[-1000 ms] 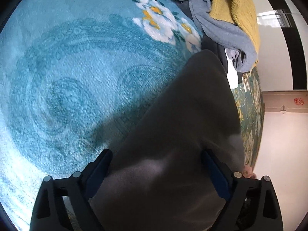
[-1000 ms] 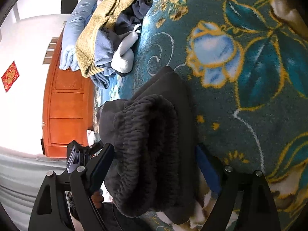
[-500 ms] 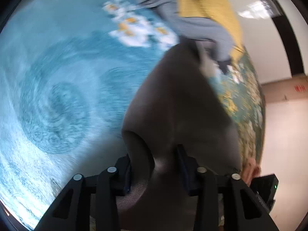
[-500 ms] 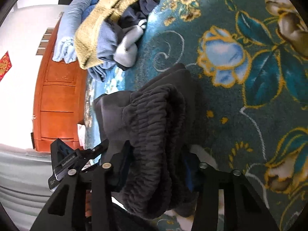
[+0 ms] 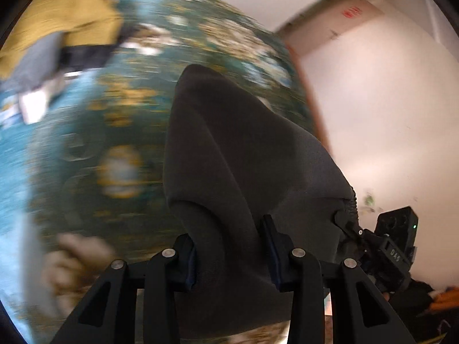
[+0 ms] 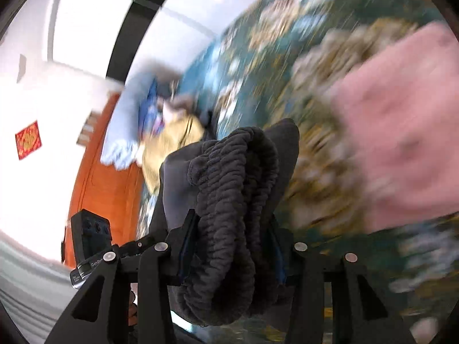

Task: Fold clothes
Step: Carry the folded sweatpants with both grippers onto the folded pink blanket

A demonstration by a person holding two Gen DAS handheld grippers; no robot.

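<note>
Gripping the dark grey garment [image 5: 243,149] at two places, I have both tools clamped on it. The left gripper [image 5: 229,253] has its pads pressed against a thick fold of smooth fabric, which rises ahead of the fingers as a peaked ridge and fills the space between them. The right gripper [image 6: 229,248] is closed on the ribbed, gathered waistband [image 6: 238,177] of the same garment; the band bulges forward past the fingertips and hangs below them in a loop.

Beyond both tools lies the floral bedspread [image 5: 120,120], teal with yellow and white flowers, heavily blurred in both views. Ahead and to the left of the left gripper sits the clothes pile [image 5: 57,31], with a yellow knit piece on top of grey cloth. From the right wrist, the same pile appears ahead and to the left, next to a pale blue item [image 6: 126,120]. A blurred pink shape [image 6: 401,132] fills the area ahead and to the right of the right gripper; I cannot identify it. The orange-brown wooden bed end [image 6: 106,180] stands to the left.
</note>
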